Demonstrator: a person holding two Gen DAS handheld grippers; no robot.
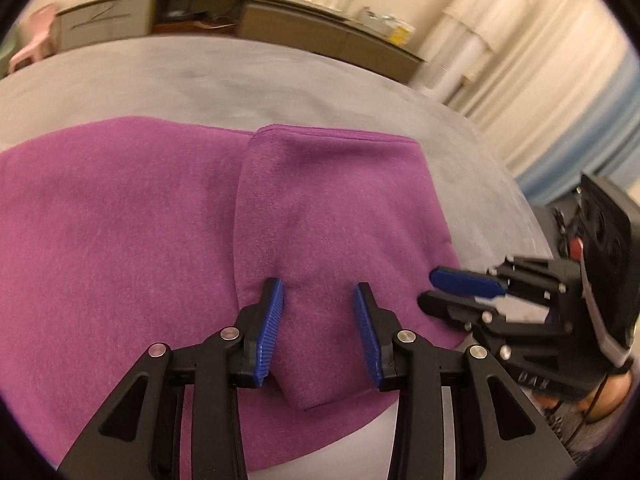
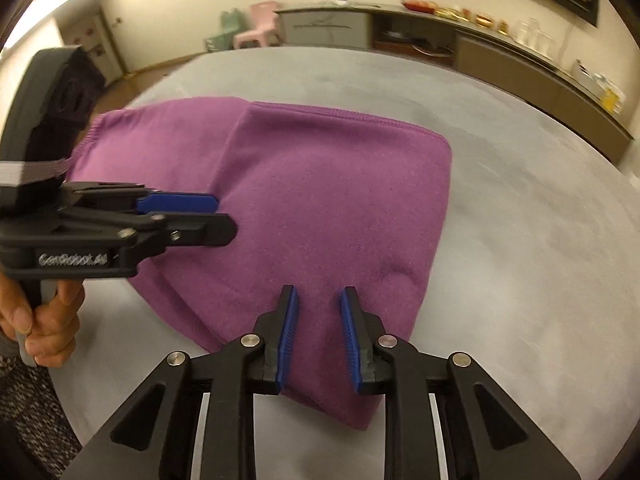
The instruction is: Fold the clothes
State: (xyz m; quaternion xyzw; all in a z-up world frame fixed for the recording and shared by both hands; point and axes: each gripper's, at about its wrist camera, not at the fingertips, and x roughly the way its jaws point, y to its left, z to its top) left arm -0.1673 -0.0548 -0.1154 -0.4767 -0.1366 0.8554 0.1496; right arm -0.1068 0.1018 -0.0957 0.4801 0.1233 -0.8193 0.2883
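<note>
Garment (image 2: 320, 200), purple fleece, folded with stitched hems, lies on grey table (image 2: 520, 240); near corner hidden behind fingers. Left gripper (image 1: 318, 300) and right gripper (image 2: 319, 300) above it, jaws apart, empty.

Fuzzy matt purple cloth garment (image 1: 160, 220) on smooth matt grey table (image 2: 520, 240); ribbed blue plastic pads (image 1: 272, 328).

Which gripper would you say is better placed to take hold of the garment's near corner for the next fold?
Probably the right gripper: its open jaws straddle the purple garment just above the near corner. The left gripper sits further in, over the folded flap.
</note>
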